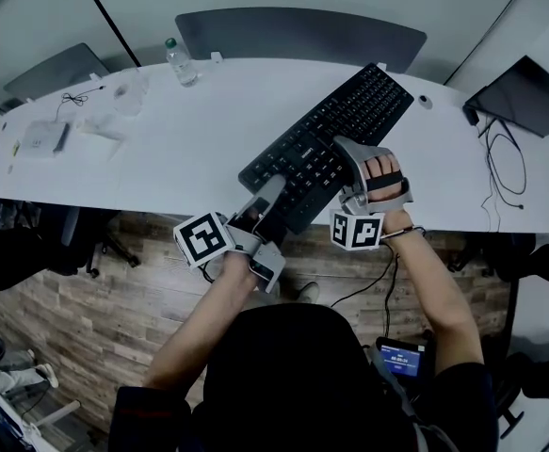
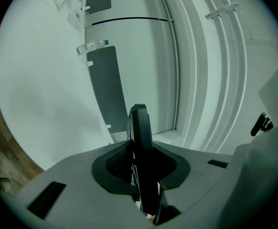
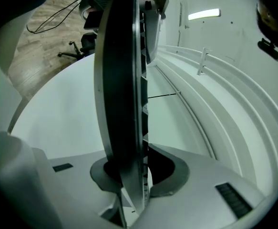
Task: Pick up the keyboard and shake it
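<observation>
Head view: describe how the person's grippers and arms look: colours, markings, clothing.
The left gripper and right gripper are light grey, each bearing a white cube with black square markers. A black strap crosses the right hand; a thin band circles that wrist. A dark cable hangs below. Sleeves are short, dark.

A white curved counter (image 1: 161, 158) is seen across the room. Wood-plank floor (image 1: 76, 328) is shown below the counter's near edge. A grey divider panel (image 1: 302, 31) is set along the counter's far edge, and a second grey panel (image 1: 57, 69) at its far left. A black office chair (image 1: 62, 243) is tucked under the counter's left part. A lit ceiling strip (image 3: 204, 14) is seen above the counter.
</observation>
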